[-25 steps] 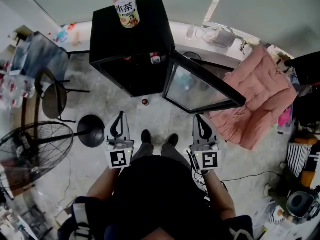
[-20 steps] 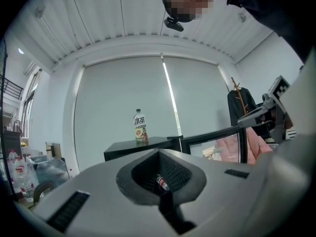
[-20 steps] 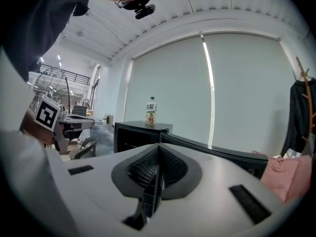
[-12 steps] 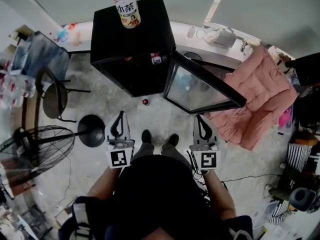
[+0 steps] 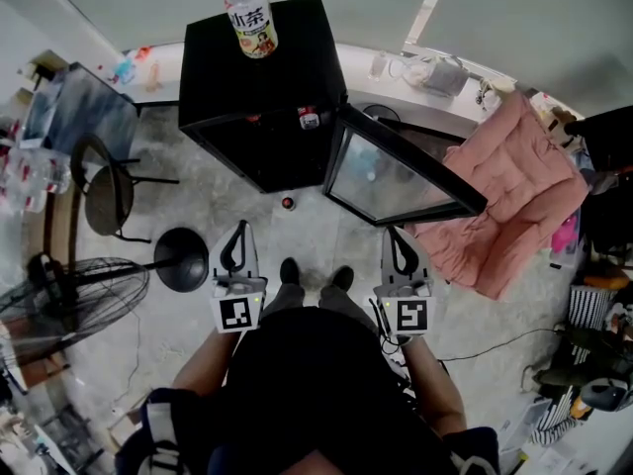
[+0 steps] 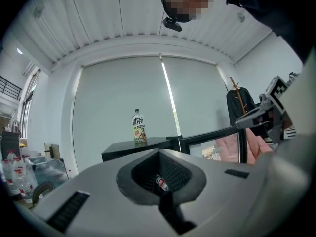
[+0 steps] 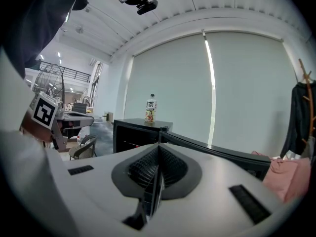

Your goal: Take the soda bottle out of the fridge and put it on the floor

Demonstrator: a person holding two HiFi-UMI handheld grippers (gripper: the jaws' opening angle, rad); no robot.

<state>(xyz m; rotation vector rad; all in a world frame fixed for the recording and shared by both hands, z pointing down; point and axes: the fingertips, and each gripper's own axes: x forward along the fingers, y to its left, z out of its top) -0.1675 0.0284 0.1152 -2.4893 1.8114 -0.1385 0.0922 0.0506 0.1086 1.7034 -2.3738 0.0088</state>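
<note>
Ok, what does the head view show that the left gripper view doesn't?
Only the head view shows the floor fan and the person's shoes. Only the left gripper view shows the ribbed ceiling. Both show the black fridge with its glass door open, and the bottle standing on top.

Fridge black — cushion pink — floor mottled grey.

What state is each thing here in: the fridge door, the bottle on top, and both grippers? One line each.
fridge door: swung open
tea bottle: upright and capped, on top of the fridge
left gripper: shut, empty
right gripper: shut, empty
</note>
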